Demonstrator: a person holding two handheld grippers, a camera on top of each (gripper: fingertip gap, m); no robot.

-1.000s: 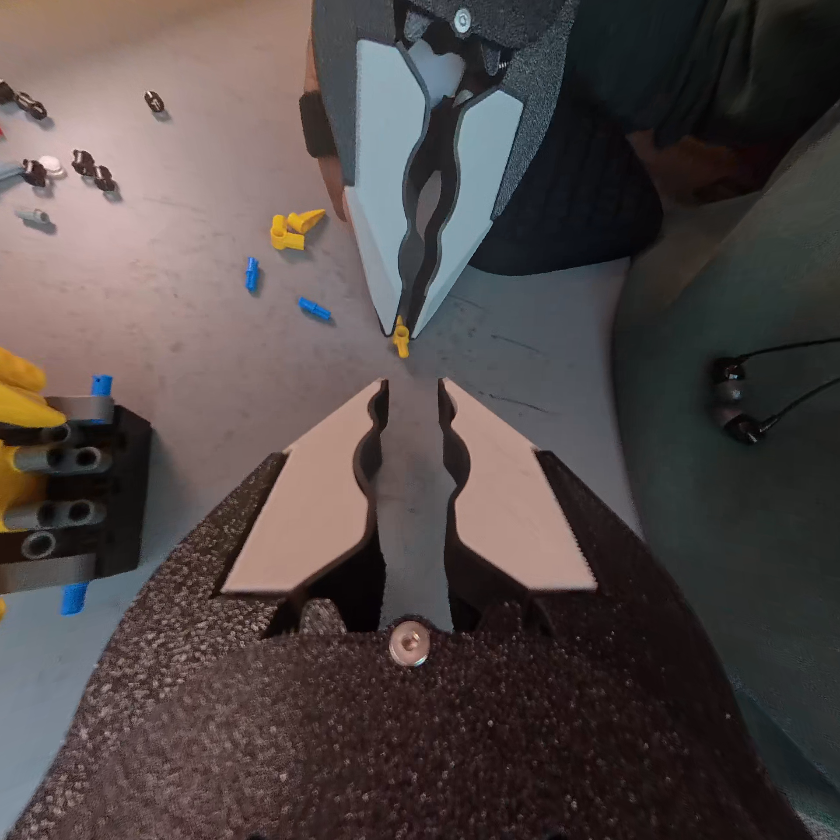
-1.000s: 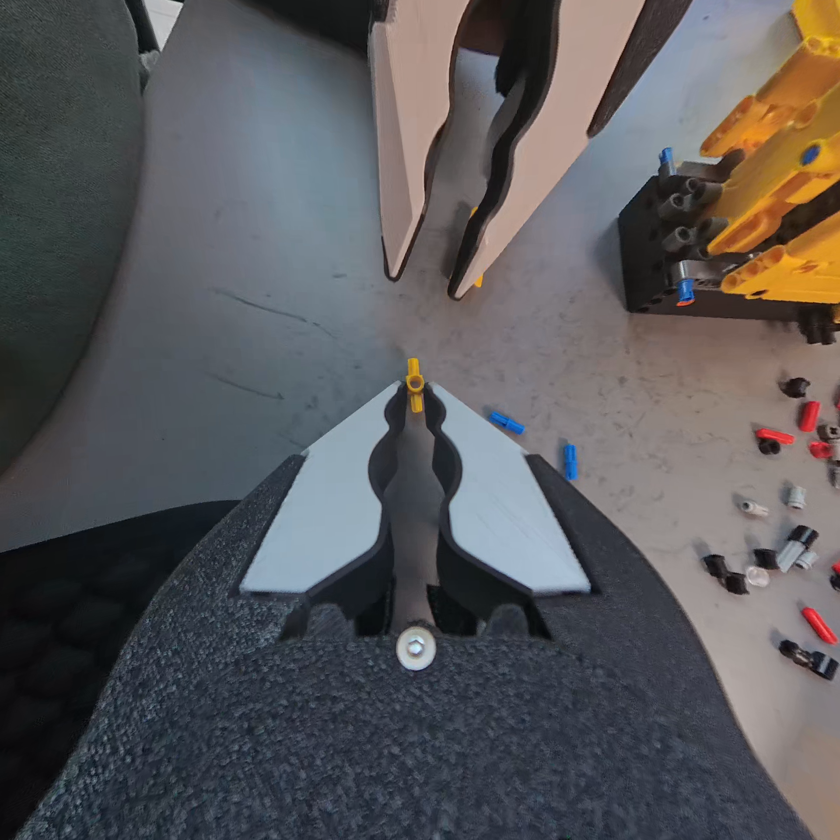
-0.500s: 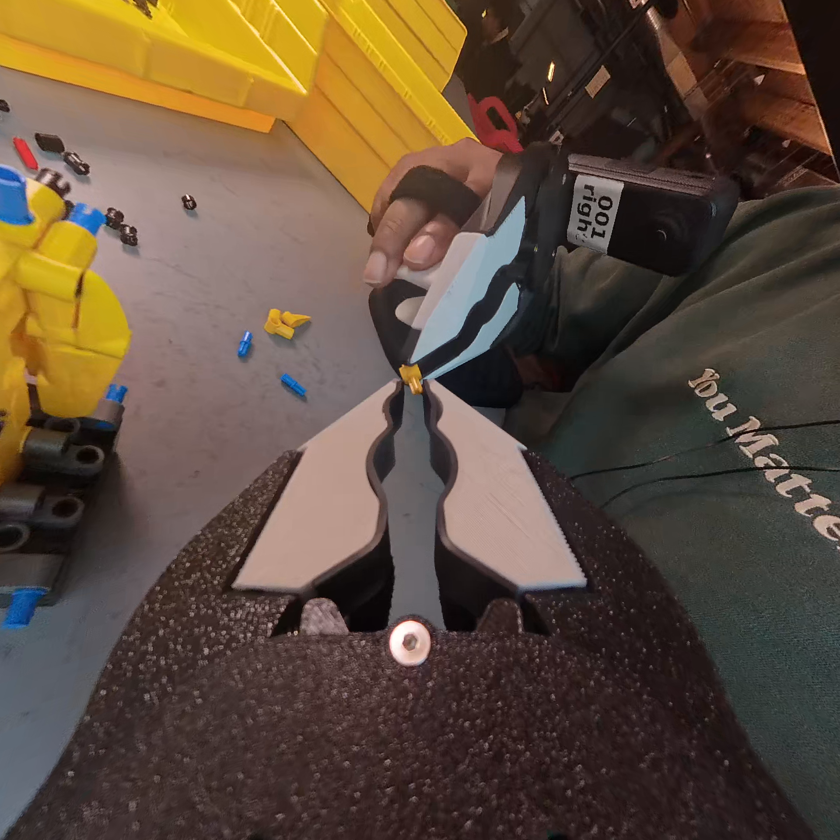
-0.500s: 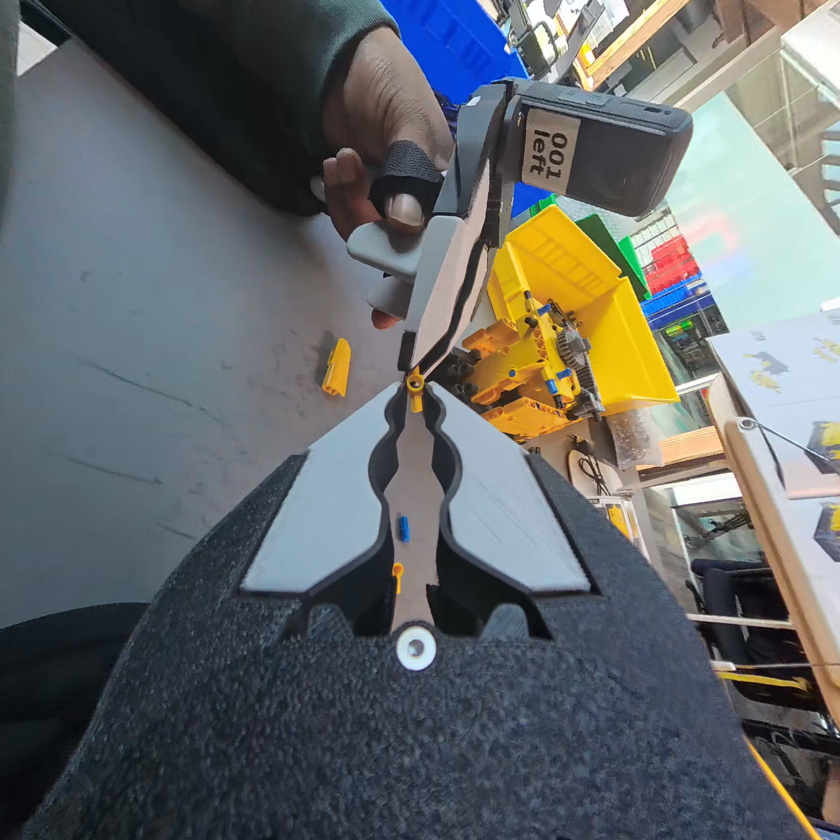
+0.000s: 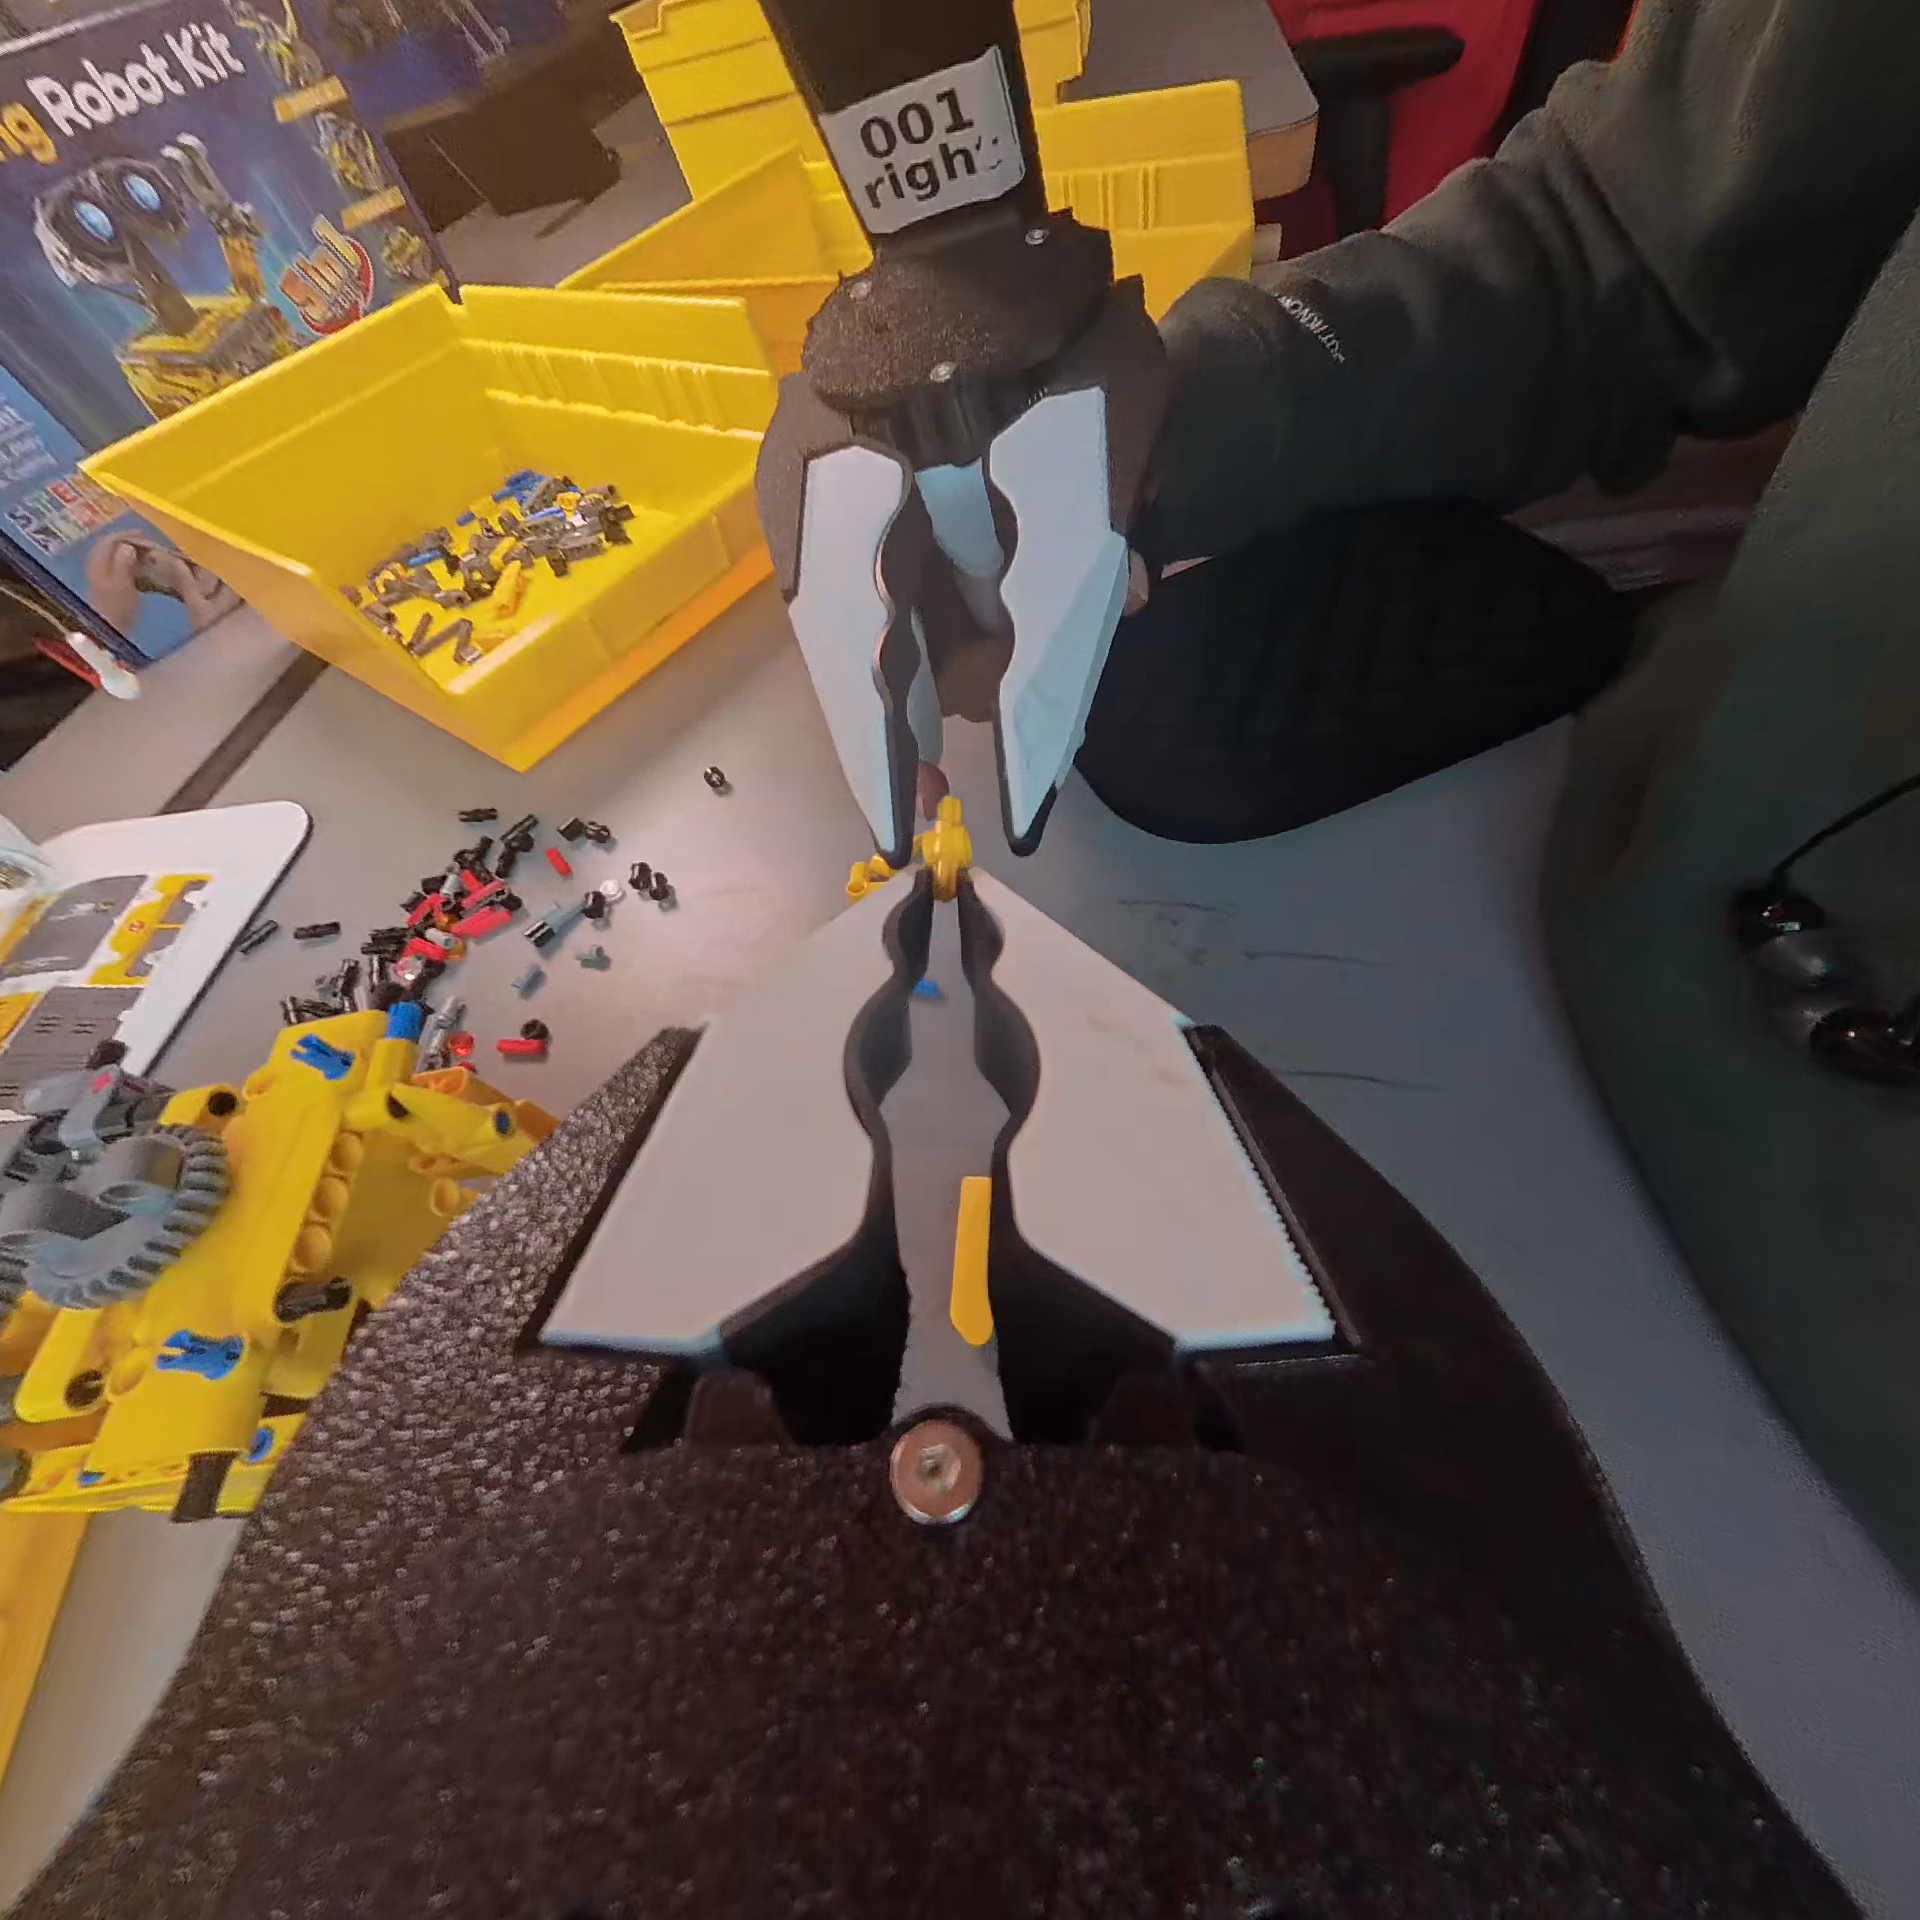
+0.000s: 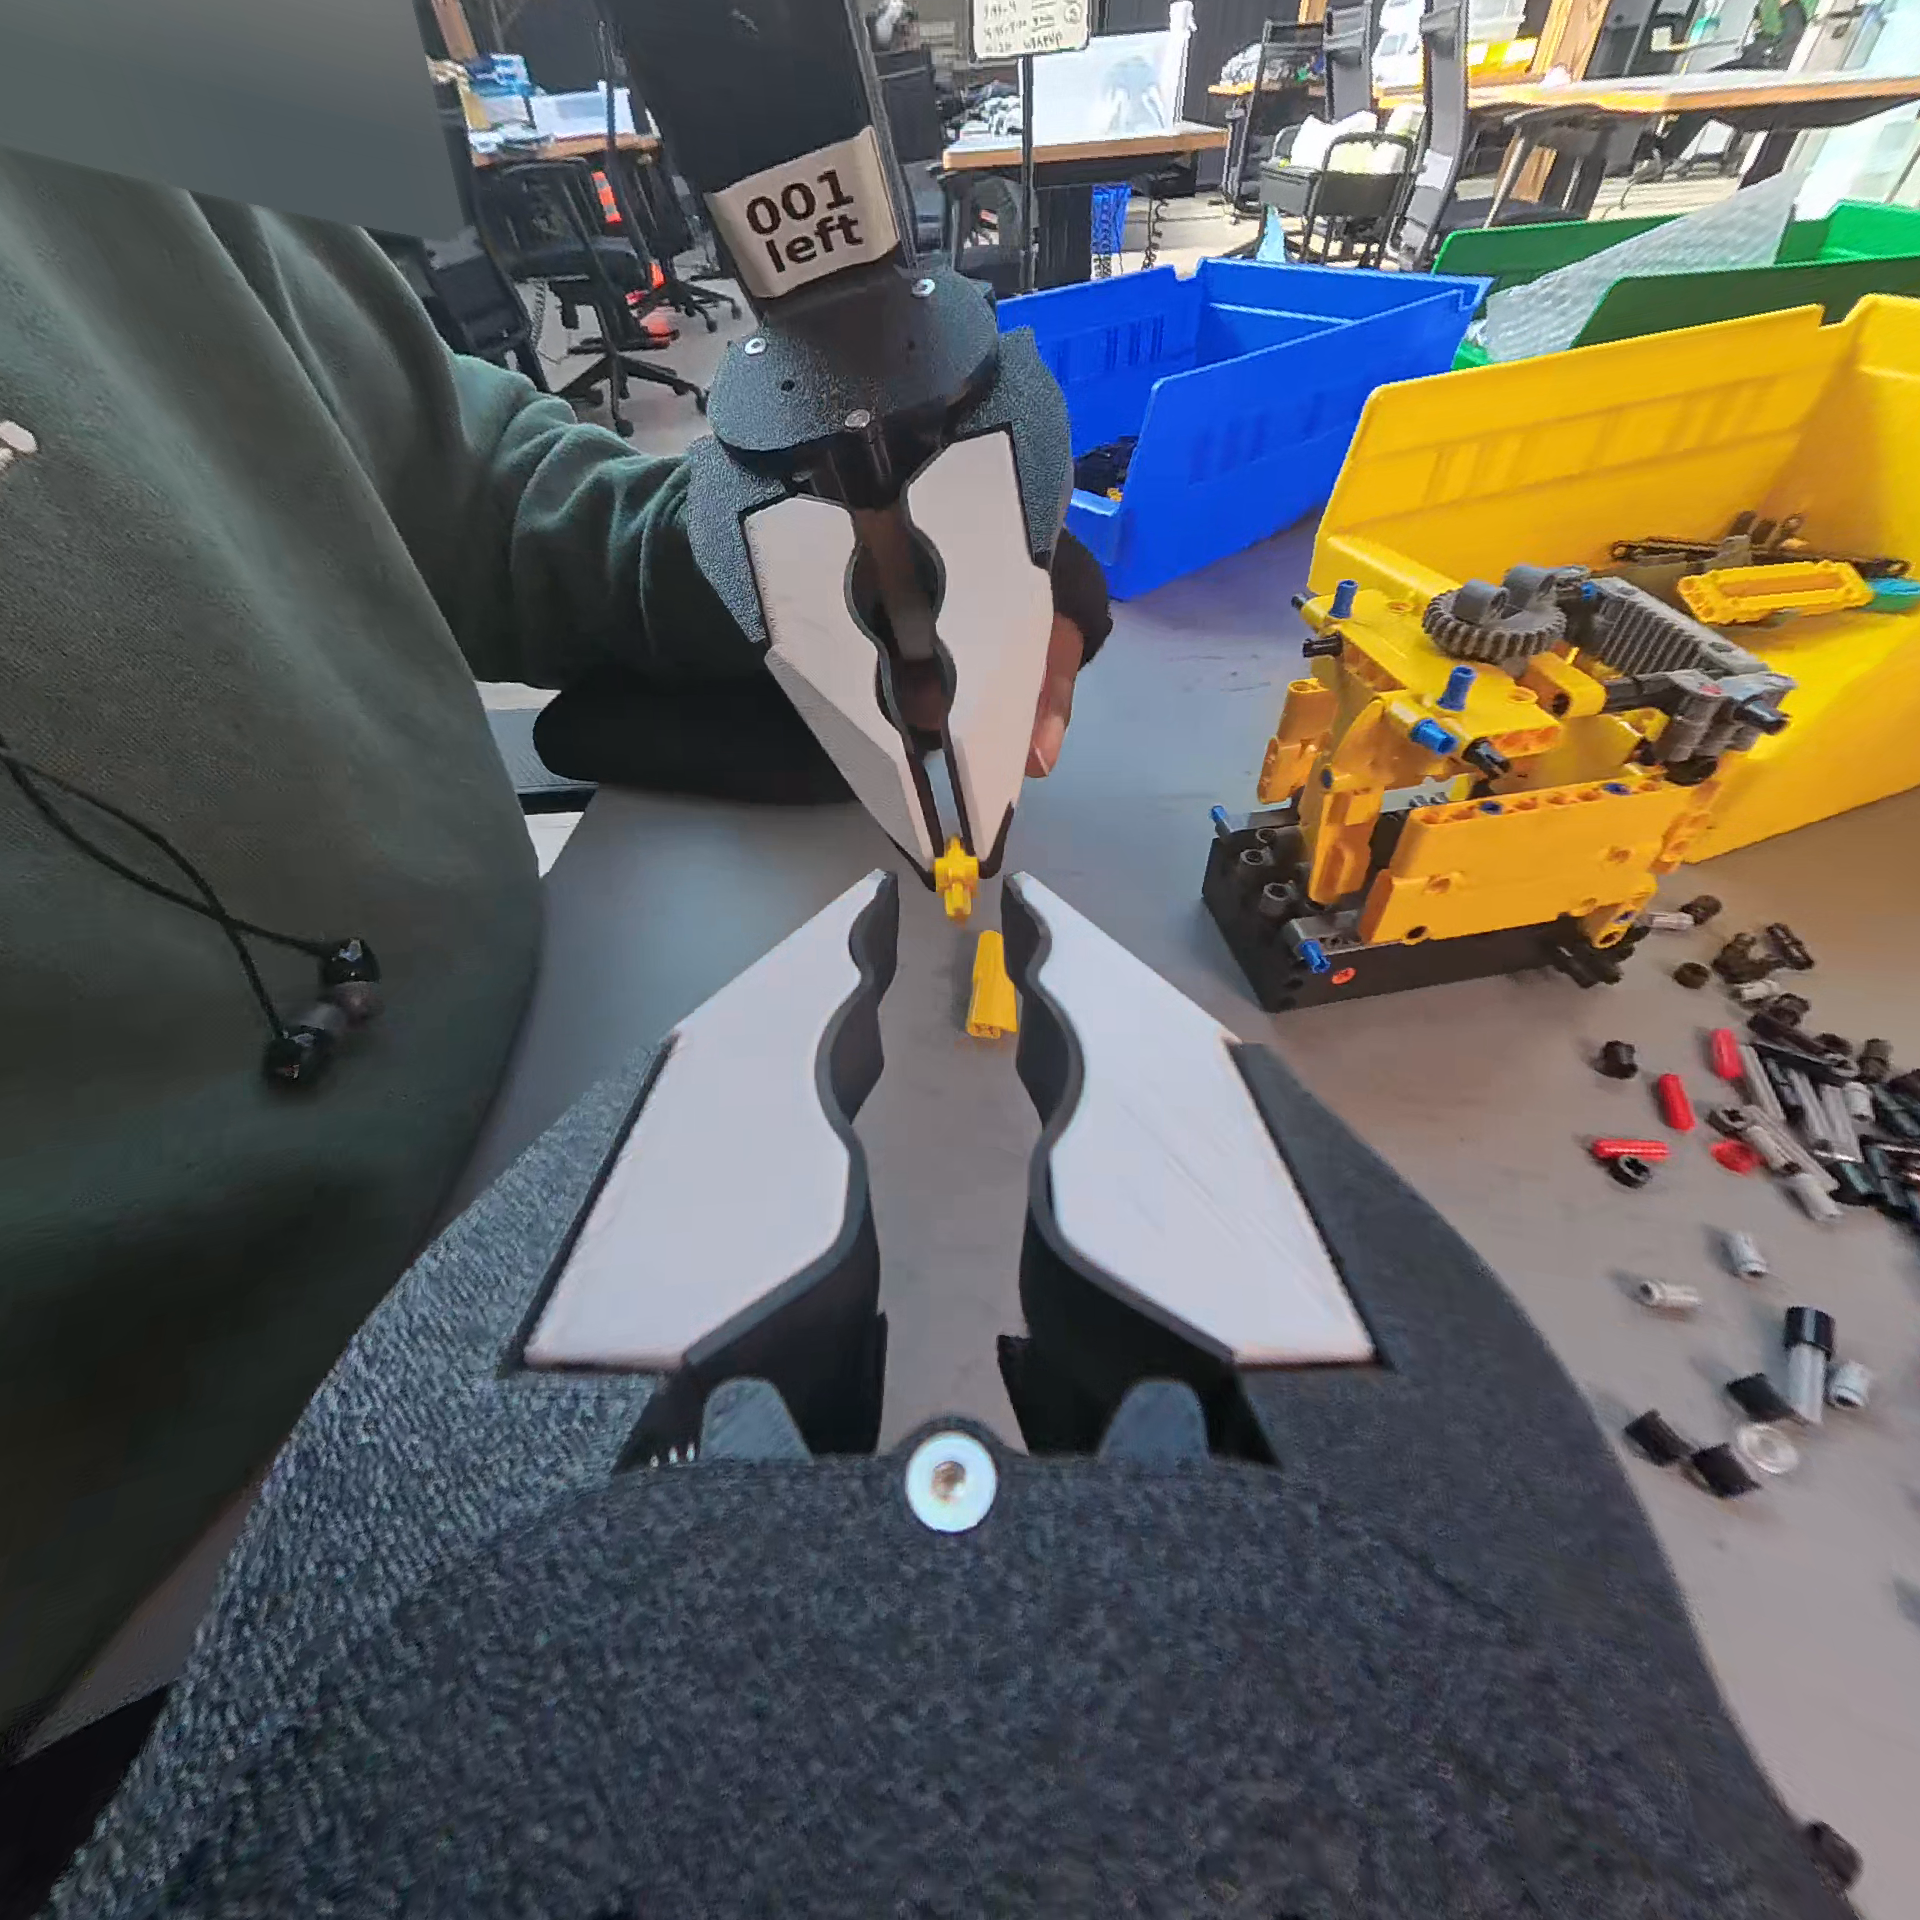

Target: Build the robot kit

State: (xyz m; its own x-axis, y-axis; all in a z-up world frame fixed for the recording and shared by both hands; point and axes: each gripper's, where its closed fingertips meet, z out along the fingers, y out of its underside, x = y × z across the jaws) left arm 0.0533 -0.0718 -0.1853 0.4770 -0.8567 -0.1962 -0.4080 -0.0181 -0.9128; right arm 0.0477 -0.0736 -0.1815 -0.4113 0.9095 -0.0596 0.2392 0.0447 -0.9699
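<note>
i'm seeing an open-plan lab/office: rows of desks (image 6: 1091, 145), office chairs (image 6: 613, 301), parts bins (image 6: 1226, 395) on the worktop (image 6: 1403, 1091).

Lots of yellow here: tiny yellow peg (image 5: 948, 854), yellow bin (image 5: 343, 488), mostly yellow model (image 6: 1496, 769) on a black base. Grey desk (image 5: 1299, 935), blue bin (image 6: 1226, 416), red and black loose bits (image 6: 1766, 1132), dark green sleeve (image 6: 312, 582).

Yellow brick-built model (image 5: 208, 1226) ran off the left wrist view's left edge; black textured left gripper (image 5: 943, 878) body hid its right side. Loose black, red and grey pins (image 6: 1787, 1132) were cut off at the right wrist view's edge, too small to type. Small yellow connector piece (image 6: 954, 878) was partly buried between the fingertips.
</note>
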